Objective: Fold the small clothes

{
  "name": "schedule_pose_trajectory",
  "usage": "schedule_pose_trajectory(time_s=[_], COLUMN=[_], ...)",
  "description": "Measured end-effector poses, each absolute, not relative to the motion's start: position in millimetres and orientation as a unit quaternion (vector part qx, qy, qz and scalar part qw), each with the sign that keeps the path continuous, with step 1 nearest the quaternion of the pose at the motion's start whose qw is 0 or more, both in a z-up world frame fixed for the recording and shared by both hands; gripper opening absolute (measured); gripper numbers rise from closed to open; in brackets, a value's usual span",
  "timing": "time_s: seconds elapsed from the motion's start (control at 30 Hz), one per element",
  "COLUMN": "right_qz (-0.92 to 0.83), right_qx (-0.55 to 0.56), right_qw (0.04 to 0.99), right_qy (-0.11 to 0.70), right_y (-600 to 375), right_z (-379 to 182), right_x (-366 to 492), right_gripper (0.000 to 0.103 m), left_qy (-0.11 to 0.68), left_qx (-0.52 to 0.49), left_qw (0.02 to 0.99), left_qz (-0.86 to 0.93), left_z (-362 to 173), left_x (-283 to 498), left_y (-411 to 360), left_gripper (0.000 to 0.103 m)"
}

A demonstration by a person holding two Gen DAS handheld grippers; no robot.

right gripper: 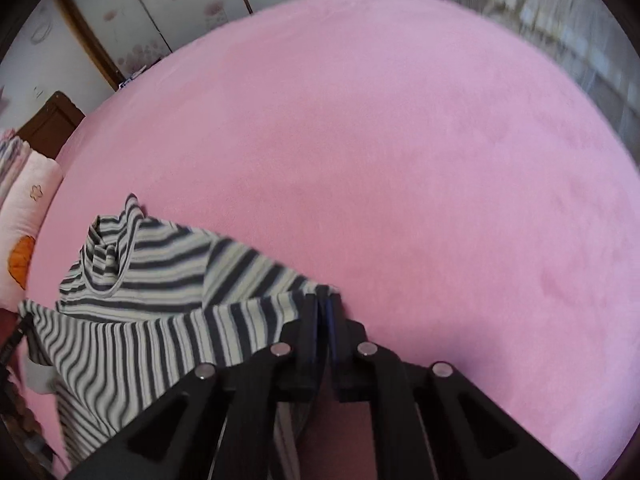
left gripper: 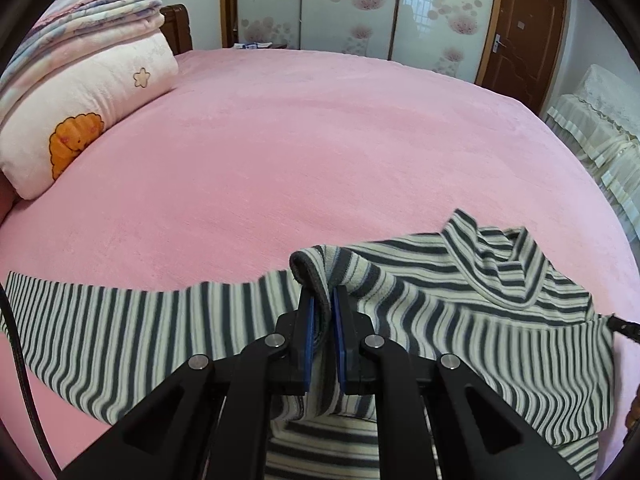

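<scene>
A small turtleneck shirt (left gripper: 460, 320) with dark grey and cream stripes lies on the pink bed cover (left gripper: 280, 140), collar (left gripper: 500, 256) toward the far side. My left gripper (left gripper: 323, 292) is shut on a bunched fold of it, which stands up between the blue pads. One sleeve (left gripper: 80, 320) stretches out to the left. In the right wrist view the same shirt (right gripper: 140, 320) spreads to the left of my right gripper (right gripper: 322, 300). Its fingers are shut on the shirt's edge, just over the bed cover (right gripper: 400, 140), and the view is blurred.
Folded blankets and a cream quilt (left gripper: 80, 100) are stacked at the bed's far left. Beyond the bed stand a floral sliding wardrobe (left gripper: 352, 0) and a brown door (left gripper: 524, 32). Lace-covered furniture (left gripper: 600, 128) is on the right. Pink cover stretches wide ahead of both grippers.
</scene>
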State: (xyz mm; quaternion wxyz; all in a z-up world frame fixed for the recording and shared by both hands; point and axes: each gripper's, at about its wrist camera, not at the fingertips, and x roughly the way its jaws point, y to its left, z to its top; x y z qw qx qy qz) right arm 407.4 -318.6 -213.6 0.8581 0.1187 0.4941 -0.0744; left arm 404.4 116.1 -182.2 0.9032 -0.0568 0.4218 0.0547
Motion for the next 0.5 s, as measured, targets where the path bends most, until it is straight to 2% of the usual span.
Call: schedule_pose_trajectory(time_s=[0.1,0.23,0.3,0.37,0.4,0.5], right_qz=[-0.087,-0.090,-0.094,-0.091,-0.092,-0.091], right_qx=[0.070,0.043,0.051,0.077,0.093,0.094], right_qw=[0.872,0.861,0.853,0.856,0.860,0.871], right_qy=[0.476,0.499,0.510,0.502,0.494,0.474], right_y=[-312.5,-311.1,-312.3,-321.0,-326.5,-333.7], right_z=[-204.2,-214.7,-218.2,-212.3,-206.7,-188.2], right_x=[405.1,410.5,410.7,403.3,397.5,374.7], right_gripper=[0.004,0.004,0.011,0.031,0.035,0.038], left_qy=[0.427,0.463,0.482,0.485,0.483,0.469], left_qx=[-0.065,-0.051,-0.043,-0.048,-0.056,-0.091], left_qw=[0.900,0.883,0.873,0.871,0.872,0.876], left_qz=[0.064,0.063,0.060,0.061,0.064,0.075], left_z=[-189.9,-215.0,-225.5,-227.6,-225.5,-212.2], left_x=[404.4,403.9,403.6,401.8,400.7,394.8], left_y=[126.1,126.4,125.0,129.0,133.2,150.7], left_gripper=[0.007,0.009,0.011,0.016,0.018,0.022])
